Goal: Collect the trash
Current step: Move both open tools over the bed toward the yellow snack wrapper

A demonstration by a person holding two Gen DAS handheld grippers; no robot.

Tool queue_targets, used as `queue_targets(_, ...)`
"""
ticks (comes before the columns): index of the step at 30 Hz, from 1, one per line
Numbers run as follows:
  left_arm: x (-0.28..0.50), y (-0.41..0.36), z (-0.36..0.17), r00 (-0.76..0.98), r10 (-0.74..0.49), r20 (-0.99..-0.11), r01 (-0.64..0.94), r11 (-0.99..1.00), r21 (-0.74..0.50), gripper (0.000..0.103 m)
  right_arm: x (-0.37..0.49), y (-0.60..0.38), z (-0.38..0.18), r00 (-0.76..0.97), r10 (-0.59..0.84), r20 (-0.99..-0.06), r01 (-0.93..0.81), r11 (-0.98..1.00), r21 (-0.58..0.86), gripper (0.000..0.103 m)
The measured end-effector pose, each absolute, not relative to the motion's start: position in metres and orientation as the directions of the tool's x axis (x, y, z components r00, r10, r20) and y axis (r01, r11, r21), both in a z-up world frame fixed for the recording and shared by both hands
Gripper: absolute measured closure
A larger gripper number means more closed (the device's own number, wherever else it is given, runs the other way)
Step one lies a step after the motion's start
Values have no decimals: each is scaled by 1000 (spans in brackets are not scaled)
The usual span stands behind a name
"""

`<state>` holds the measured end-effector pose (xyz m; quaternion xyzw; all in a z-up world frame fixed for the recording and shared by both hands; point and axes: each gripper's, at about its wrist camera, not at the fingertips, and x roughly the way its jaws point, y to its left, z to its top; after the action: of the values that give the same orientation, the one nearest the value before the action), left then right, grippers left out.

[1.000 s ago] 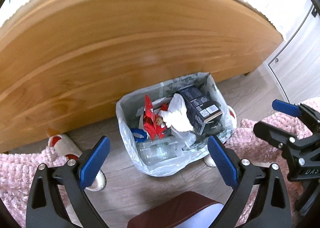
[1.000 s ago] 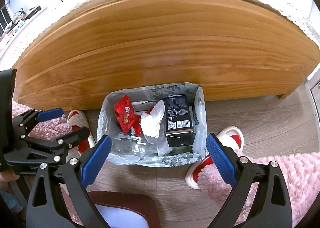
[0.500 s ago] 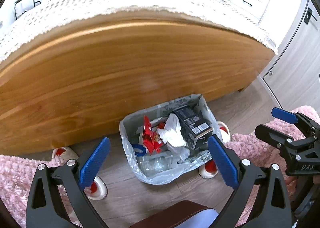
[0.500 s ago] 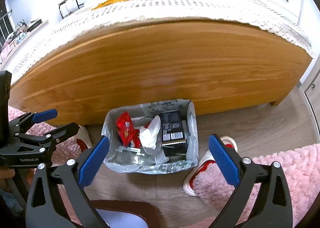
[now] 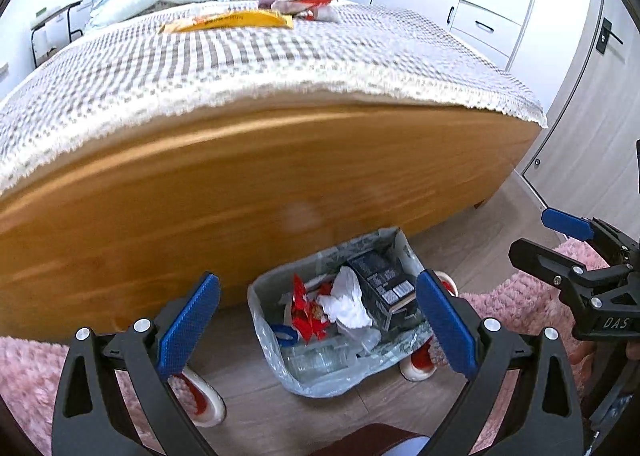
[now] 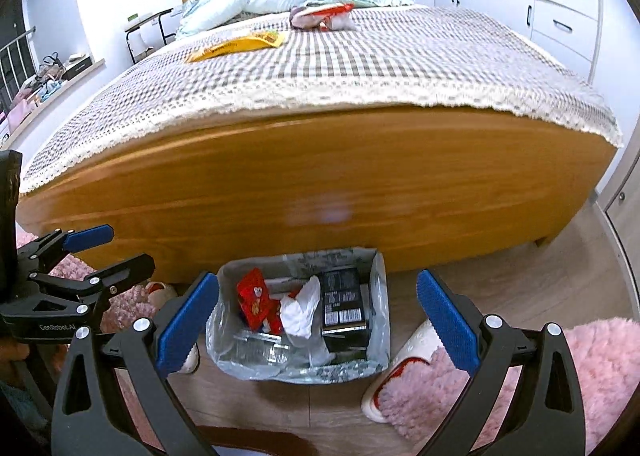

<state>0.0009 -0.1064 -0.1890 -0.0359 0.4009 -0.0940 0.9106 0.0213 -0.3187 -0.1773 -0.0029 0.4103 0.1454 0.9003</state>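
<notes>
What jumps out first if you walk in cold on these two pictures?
A lined trash bin on the floor at the foot of the wooden bed, stuffed with a black box, white tissue and a red wrapper. Farther off, a yellow packet lies on the checked bedspread.

My grippers' pads [image 5: 188, 322] were ribbed blue rubber on matt black plastic arms. The footboard [image 6: 320, 183] was smooth, satin-glossy wood under a woven, lace-edged bedspread [image 6: 340, 67]. The bin liner [image 6: 376, 320] was thin glossy plastic; the rug [image 6: 592, 368] was shaggy pink pile.
</notes>
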Motion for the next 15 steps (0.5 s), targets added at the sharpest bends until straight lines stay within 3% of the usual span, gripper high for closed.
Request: queue_targets(15,27,-93,-149,731,-201,-652,134,979,-151,8,53,-314,-149,700,263,-664,-263,959,102,8)
